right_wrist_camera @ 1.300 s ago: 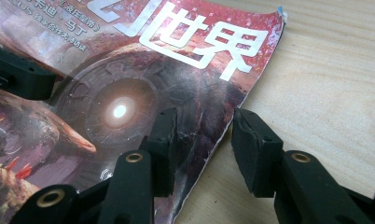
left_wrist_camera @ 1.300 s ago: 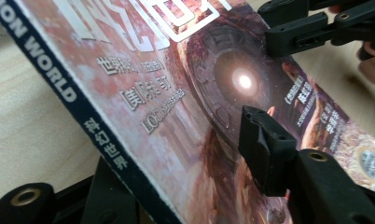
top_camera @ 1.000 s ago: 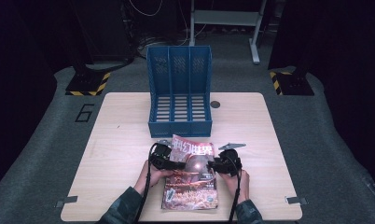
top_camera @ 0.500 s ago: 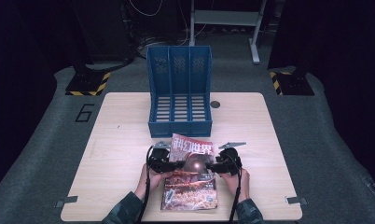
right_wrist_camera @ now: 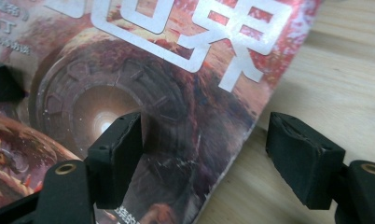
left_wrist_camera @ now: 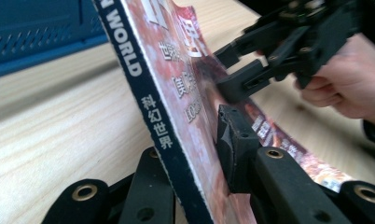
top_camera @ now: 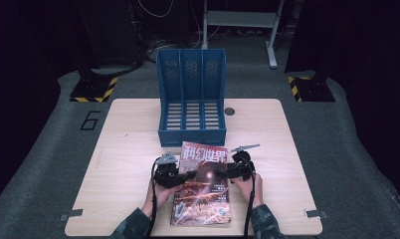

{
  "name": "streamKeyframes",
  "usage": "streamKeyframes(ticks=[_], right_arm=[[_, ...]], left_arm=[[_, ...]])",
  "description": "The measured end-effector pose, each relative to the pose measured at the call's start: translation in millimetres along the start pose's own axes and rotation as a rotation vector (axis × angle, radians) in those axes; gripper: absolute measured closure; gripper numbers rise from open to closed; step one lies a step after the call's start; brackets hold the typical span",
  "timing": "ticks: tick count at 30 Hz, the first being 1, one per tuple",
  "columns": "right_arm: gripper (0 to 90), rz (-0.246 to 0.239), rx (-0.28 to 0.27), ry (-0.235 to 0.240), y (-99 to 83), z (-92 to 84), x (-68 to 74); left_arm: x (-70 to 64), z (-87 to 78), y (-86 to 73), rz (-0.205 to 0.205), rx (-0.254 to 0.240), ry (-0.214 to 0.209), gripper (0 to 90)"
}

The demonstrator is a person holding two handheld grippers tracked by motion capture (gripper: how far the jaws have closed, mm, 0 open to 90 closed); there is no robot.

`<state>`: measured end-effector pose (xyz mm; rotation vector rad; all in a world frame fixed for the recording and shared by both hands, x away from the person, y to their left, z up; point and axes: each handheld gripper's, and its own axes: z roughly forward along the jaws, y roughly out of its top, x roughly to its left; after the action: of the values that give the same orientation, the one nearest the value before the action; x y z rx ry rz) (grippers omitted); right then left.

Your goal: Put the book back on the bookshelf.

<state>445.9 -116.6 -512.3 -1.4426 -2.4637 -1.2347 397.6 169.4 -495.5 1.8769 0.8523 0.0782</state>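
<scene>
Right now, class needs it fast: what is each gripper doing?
Left gripper: shut on the magazine, at its spine edge.
Right gripper: open, jaws straddling the magazine's other edge, not clamped.

Light falls from above onto the pale table (top_camera: pixel 128 149), while the floor and room behind it sink into near-black. In the right gripper view, glare gleams on the glossy magazine (right_wrist_camera: pixel 143 107) cover just ahead of the jaws. In the left gripper view, the blue rack (left_wrist_camera: pixel 31 37) far beyond the jaws blurs, as do the nearest jaw bases.
</scene>
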Motion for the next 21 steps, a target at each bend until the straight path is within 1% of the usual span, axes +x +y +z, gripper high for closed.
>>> streamKeyframes(ticks=[1, 2, 3, 4, 6, 7, 10, 12, 13, 14, 15, 16, 17, 20, 21], right_arm=[[26.3, 0.0, 0.0, 0.0, 0.0, 0.0, 0.0], [28.4, 0.013, -0.006, 0.028, 1.0, 0.6, -1.3], [28.4, 0.013, -0.006, 0.028, 1.0, 0.6, -1.3], [29.7, 0.021, -0.012, 0.039, 1.3, 0.8, -1.5], [33.4, 0.025, -0.023, 0.059, 1.7, 0.6, -1.3], [33.1, 0.032, -0.029, 0.059, 2.0, 0.3, -0.5], [34.5, 0.03, -0.04, 0.057, 2.8, -1.1, 0.8], [36.4, 0.03, -0.055, 0.055, 3.0, -4.4, 2.0], [36.4, 0.03, -0.055, 0.055, 3.0, -4.4, 2.0], [37.0, 0.012, -0.062, 0.047, 3.7, -6.0, 3.3], [37.0, 0.012, -0.062, 0.047, 3.7, -6.0, 3.3], [37.3, 0.017, -0.063, 0.045, 4.1, -7.2, 5.2], [37.3, 0.014, -0.062, 0.04, 4.7, -8.3, 6.6], [38.7, -0.005, -0.075, 0.028, 6.7, -10.6, 10.9], [39.3, -0.009, -0.079, 0.024, 7.2, -11.4, 11.9]], left_arm=[[-0.1, -1.0, 0.2, 0.005, -0.001, -0.006, 76.1], [-0.4, -1.5, -0.1, 0.004, -0.012, -0.015, 76.3], [-0.5, -2.2, 0.1, 0.005, -0.011, -0.019, 76.3], [-0.3, -2.3, 0.4, 0.01, -0.01, -0.019, 76.3], [-0.2, -2.1, 0.8, 0.005, -0.013, -0.03, 76.3], [-0.4, -2.3, 1.5, 0.006, -0.011, -0.03, 76.4], [-0.6, -3.7, 4.0, 0.008, -0.004, -0.039, 76.4], [0.1, -4.8, 7.7, 0.013, 0.02, -0.045, 76.4], [0.1, -4.8, 7.7, 0.013, 0.02, -0.045, 76.2], [-0.3, -5.4, 10.6, 0.02, 0.031, -0.04, 75.9], [-0.3, -5.4, 10.6, 0.02, 0.031, -0.04, 75.8], [-0.2, -5.7, 12.2, 0.026, 0.043, -0.047, 75.8], [-0.7, -6.2, 13.8, 0.018, 0.052, -0.045, 75.7], [0.0, -6.9, 17.7, 0.013, 0.072, -0.053, 75.2], [1.5, -7.6, 19.7, 0.021, 0.083, -0.061, 75.1]])
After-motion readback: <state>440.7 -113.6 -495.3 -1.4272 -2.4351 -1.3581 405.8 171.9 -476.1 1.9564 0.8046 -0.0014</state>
